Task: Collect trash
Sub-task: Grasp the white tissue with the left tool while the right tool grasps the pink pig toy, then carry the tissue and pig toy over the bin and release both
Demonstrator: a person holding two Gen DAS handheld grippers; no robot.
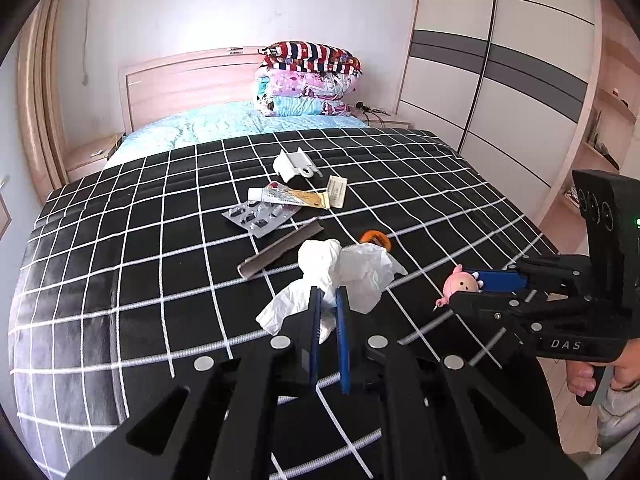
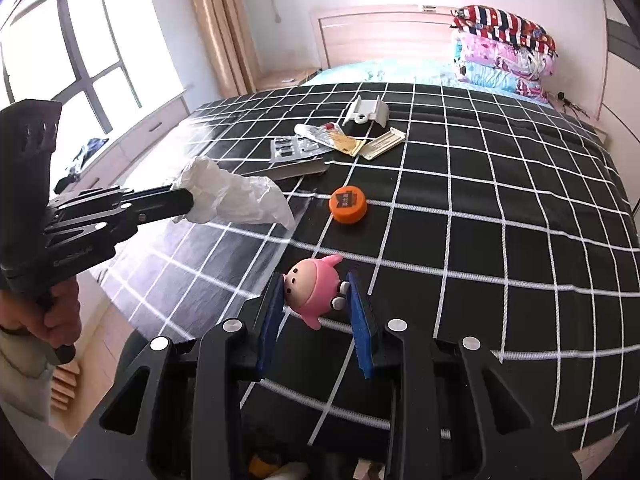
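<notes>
My left gripper (image 1: 328, 300) is shut on a crumpled white tissue (image 1: 344, 268) and holds it over the black checked bedspread (image 1: 160, 260); it also shows in the right wrist view (image 2: 236, 196). My right gripper (image 2: 316, 292) is shut on a small pink toy figure (image 2: 312, 284), held just above the bed near its right edge. In the left wrist view the toy (image 1: 460, 282) sits at the right gripper's tips. An orange cap (image 2: 347, 204), a blister pack (image 1: 260, 216), a squeezed tube (image 1: 288, 196), a flat paper sachet (image 1: 337, 191) and a grey strip (image 1: 280, 252) lie on the bed.
A white plastic holder (image 1: 294, 166) lies behind the litter. Folded quilts (image 1: 308, 80) are stacked at the headboard. A wardrobe (image 1: 500, 80) stands right of the bed, a window (image 2: 68, 52) and low cabinet left. Wooden floor (image 2: 100, 344) runs along the near left side.
</notes>
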